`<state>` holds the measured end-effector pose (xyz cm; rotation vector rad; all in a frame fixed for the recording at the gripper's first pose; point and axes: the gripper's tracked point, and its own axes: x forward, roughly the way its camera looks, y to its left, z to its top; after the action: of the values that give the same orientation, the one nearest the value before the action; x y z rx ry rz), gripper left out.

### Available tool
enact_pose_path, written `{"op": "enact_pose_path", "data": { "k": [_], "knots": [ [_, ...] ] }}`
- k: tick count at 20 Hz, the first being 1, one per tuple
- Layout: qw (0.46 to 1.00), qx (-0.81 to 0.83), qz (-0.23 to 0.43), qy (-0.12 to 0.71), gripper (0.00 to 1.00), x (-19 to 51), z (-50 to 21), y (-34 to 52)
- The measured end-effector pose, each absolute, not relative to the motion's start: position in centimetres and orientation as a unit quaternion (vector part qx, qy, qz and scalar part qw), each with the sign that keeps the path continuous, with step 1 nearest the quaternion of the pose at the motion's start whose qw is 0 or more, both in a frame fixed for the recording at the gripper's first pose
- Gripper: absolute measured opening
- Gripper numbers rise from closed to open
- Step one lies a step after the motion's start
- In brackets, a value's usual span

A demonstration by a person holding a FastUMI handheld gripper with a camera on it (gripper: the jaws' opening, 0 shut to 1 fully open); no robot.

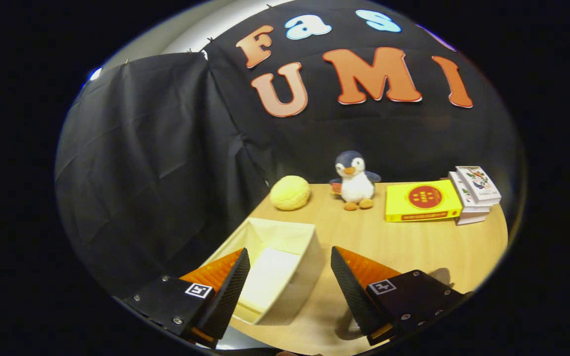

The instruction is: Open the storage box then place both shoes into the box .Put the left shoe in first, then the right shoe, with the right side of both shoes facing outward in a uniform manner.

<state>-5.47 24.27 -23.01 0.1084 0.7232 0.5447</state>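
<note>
Below, the cream box (285, 257) sits between the spread, empty tool (290, 274) fingers.

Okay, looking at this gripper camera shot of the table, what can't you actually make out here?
- Storage box, gripper view: the open claw hangs over it, and one finger covers its near corner.
- Box floor: pale and evenly lit, so whether anything flat lies inside is hard to tell.
- Small item beside the penguin toy: too small to identify.
- Stacked books beside the yellow box: covers too small to read; the fisheye bends them.
</note>
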Motion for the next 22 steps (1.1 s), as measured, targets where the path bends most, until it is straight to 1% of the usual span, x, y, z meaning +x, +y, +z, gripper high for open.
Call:
{"op": "enact_pose_path", "data": {
  "k": [3,6,15,17,19,21,22],
  "knots": [
    [0.902,0.035,0.219,0.370,0.98,-5.9,-26.3,19.4],
    [0.899,0.024,0.191,0.392,0.99,-6.9,-29.6,16.1],
    [0.879,-0.020,0.182,0.441,0.97,-9.3,-37.7,12.5],
    [0.875,-0.025,0.174,0.451,0.94,-9.1,-39.3,11.9],
    [0.874,-0.030,0.162,0.456,0.88,-8.9,-40.8,11.3],
    [0.876,-0.036,0.151,0.457,0.81,-8.2,-42.0,11.0],
    [0.876,-0.039,0.149,0.457,0.76,-7.8,-42.5,11.0]
  ]
}}
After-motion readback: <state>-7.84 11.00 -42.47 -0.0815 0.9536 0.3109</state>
